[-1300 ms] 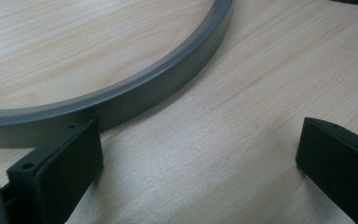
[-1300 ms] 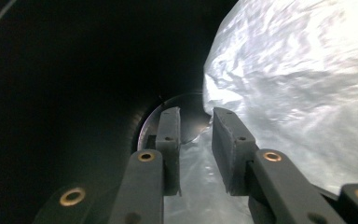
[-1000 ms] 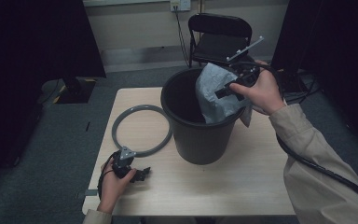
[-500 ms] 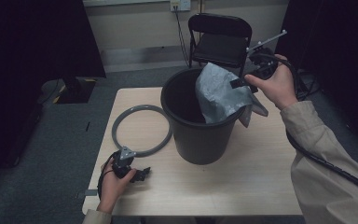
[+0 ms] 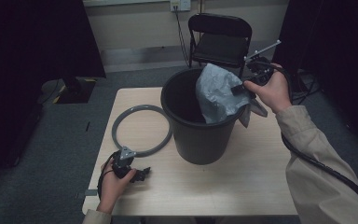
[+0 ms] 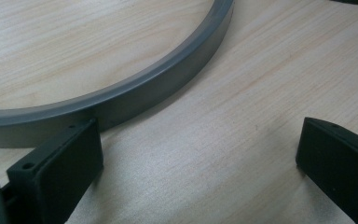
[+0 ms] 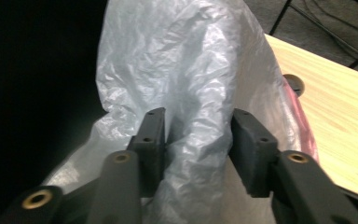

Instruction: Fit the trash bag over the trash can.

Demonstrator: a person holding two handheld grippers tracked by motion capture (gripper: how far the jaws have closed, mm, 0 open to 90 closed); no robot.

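While the left hand-held gripper [image 6: 200,163] rests open on the counter [image 5: 242,186] beside the grey ring [image 6: 121,93], the right hand-held gripper [image 7: 198,140] has just been closing around the plastic bag [image 7: 186,70], draped over the bin [image 5: 191,135] rim.

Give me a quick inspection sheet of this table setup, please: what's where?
Surface: pale wooden table, bare at the front.
Job's things: dark bin upright; grey plastic bag draped over its rim; grey ring flat beside it.
Clutter: nothing seen.
Grippers: right gripper has just been closing, bag between its jaws; left gripper open, resting by the ring.
Cables: black cable along the right sleeve.
Surroundings: folding chair, dark curtains.
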